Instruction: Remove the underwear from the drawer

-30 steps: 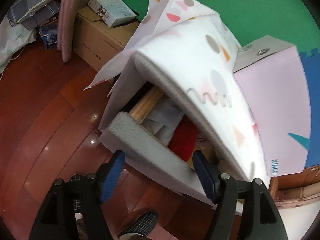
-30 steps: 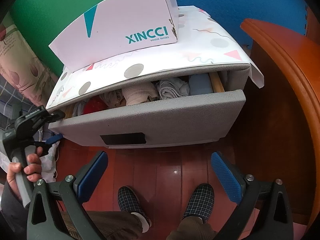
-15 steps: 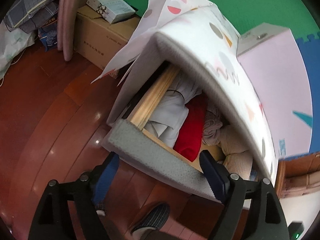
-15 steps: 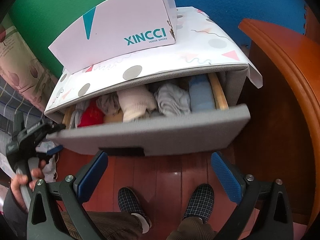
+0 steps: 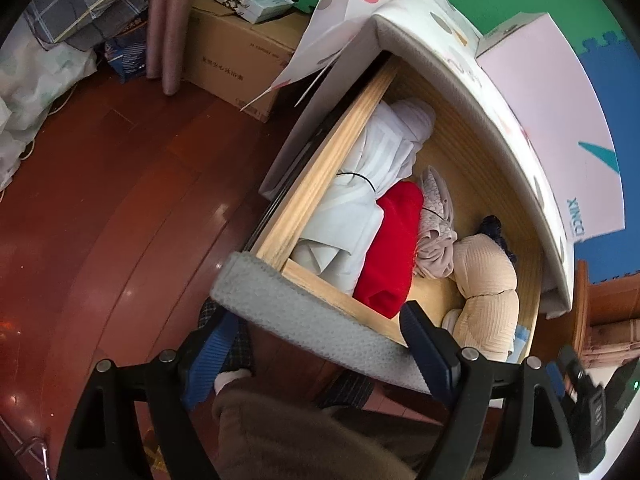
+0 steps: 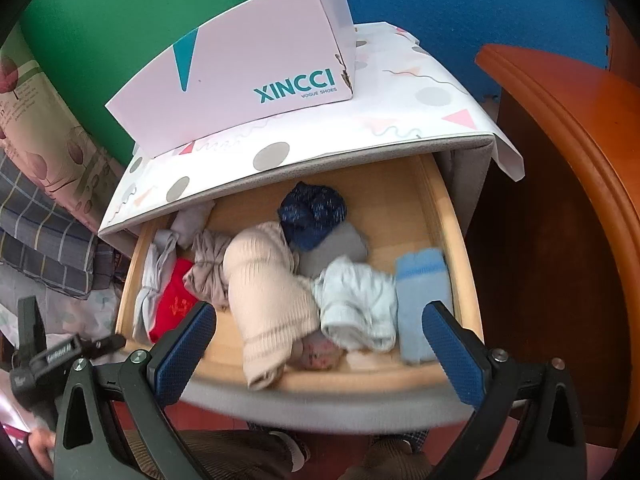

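Drawer (image 6: 320,400) now pulled wide open over red-brown wood floor (image 5: 100,220).

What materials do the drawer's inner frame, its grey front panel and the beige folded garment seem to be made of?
Drawer's inner frame: pale wood, matt; faint grain lines show. Grey front panel: probably fabric or felt covering, pebbled texture, no shine. Beige folded garment: soft ribbed knit, likely cotton; the fine parallel ribs are visible.

XINCCI shoe box (image 6: 256,76) atop patterned cabinet top (image 6: 404,108)
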A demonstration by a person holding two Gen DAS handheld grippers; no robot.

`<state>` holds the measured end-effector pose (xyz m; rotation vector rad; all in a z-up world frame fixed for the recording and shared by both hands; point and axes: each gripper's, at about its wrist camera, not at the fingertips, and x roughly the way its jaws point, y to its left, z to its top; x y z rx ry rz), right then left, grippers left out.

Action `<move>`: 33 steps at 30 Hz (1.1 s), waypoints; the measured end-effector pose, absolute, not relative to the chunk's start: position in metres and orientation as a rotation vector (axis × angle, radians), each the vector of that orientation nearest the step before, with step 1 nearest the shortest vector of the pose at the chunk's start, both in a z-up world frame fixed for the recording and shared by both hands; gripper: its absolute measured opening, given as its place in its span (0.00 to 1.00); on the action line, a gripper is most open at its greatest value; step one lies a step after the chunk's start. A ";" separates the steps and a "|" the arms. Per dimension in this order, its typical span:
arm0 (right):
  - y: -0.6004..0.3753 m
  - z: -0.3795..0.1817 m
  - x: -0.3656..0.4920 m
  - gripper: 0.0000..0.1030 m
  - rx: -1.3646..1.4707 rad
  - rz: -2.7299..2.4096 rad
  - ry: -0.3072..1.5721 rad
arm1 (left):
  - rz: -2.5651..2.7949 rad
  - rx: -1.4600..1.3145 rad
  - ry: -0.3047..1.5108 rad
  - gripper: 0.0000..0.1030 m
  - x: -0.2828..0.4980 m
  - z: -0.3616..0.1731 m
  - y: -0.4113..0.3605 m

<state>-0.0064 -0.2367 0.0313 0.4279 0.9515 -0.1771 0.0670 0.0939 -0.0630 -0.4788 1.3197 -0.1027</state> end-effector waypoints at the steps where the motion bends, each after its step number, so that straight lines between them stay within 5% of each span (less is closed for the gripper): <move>1: -0.238 0.031 -0.005 0.99 0.433 -0.174 0.960 | -0.100 -0.474 1.321 0.84 0.067 -0.061 0.093; 19: -0.233 0.029 0.023 1.00 0.316 -0.050 1.194 | -0.061 -0.402 1.327 0.84 0.064 -0.050 0.085; 24: -0.204 0.015 0.044 0.84 0.265 0.012 1.259 | -0.047 -0.369 1.327 0.83 0.064 -0.046 0.082; 33: -0.171 -0.014 0.080 0.84 0.150 0.012 1.349 | -0.078 -0.253 1.286 0.83 0.058 -0.020 0.082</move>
